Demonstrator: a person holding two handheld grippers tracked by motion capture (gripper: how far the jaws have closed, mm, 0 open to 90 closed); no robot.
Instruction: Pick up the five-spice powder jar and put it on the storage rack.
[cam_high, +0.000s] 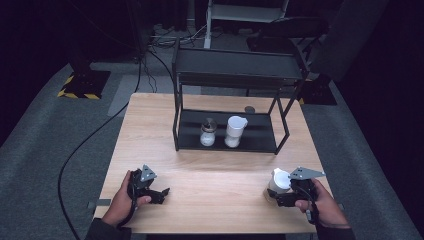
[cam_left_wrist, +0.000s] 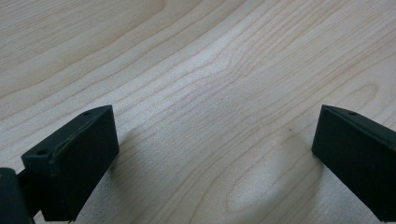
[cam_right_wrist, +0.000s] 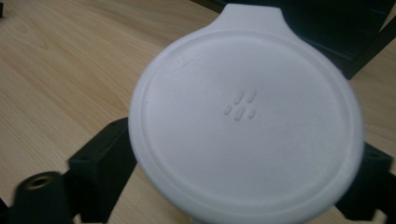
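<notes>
Jar (cam_right_wrist: 246, 114) between right hand-held gripper (cam_high: 281, 194) jaws

Count of things on and around the table

Two white-lidded jars (cam_high: 235, 131) (cam_high: 278, 184), one glass jar (cam_high: 208, 132), one black rack (cam_high: 230, 75), one table (cam_high: 150, 130), two grippers (cam_high: 161, 192) (cam_high: 274, 195).

Both tongs, left tongs (cam_high: 161, 194) and right tongs (cam_high: 274, 196), are black with blocky, screw-holed jaws, each topped by a grey three-cornered plate; black cables trail back, and the person wears dark sleeves (cam_high: 105, 230).
</notes>
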